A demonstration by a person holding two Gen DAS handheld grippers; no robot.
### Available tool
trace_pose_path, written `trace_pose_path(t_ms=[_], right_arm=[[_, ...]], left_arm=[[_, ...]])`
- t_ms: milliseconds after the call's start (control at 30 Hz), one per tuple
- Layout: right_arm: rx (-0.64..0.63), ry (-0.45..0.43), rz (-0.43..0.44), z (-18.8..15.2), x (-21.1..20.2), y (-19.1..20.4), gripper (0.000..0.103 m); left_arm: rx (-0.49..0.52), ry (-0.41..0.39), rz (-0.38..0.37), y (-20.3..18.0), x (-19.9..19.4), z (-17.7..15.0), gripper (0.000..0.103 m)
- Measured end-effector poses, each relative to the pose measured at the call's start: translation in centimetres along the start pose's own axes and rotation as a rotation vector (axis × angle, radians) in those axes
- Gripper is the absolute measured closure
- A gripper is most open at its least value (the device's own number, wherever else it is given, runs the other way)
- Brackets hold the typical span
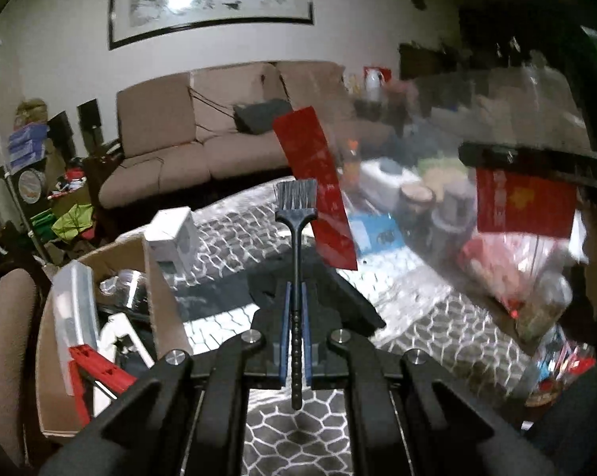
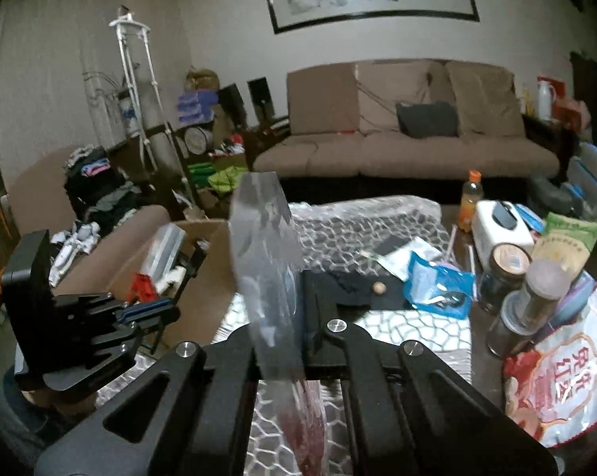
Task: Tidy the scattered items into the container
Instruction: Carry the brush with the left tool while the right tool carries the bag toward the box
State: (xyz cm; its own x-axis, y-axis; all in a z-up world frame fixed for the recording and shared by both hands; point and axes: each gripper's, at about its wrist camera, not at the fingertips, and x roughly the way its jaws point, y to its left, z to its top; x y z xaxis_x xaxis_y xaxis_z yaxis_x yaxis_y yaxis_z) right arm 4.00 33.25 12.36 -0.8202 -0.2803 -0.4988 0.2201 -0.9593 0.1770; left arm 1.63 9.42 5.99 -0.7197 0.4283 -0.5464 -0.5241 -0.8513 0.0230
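My left gripper point(image 1: 296, 297) is shut on the thin handle of a black brush point(image 1: 295, 214), whose grey bristles point away from me. It also shows at the left of the right wrist view point(image 2: 147, 313), beside an open cardboard box point(image 1: 56, 317) point(image 2: 203, 277). The box holds a white carton point(image 1: 173, 238), red plastic parts point(image 1: 100, 365) and a clear pack point(image 1: 74, 301). My right gripper point(image 2: 298, 301) is shut on a flat clear packet point(image 2: 264, 254) with red at its near end. A blurred red packet point(image 1: 318, 190) hangs just right of the brush; what holds it is hidden.
The table point(image 2: 397, 329) has a grey honeycomb-patterned cover. On it lie a black cloth point(image 2: 358, 285), a blue packet point(image 2: 437, 281), jars point(image 2: 504, 261), a red-and-white snack bag point(image 2: 568, 369), a white tissue box point(image 2: 500, 222) and an orange bottle point(image 2: 471, 198). A brown sofa point(image 2: 401, 135) stands behind.
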Motion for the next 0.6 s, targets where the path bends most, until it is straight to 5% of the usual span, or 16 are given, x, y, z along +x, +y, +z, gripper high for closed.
trace_pose_path(t_ms=[600], right_arm=[[-0.155,-0.075,0.047,4.1,1.7,11.9,0.102]], left_arm=[[-0.155,-0.12,0.191,10.0,-7.4,0.6,0.098]])
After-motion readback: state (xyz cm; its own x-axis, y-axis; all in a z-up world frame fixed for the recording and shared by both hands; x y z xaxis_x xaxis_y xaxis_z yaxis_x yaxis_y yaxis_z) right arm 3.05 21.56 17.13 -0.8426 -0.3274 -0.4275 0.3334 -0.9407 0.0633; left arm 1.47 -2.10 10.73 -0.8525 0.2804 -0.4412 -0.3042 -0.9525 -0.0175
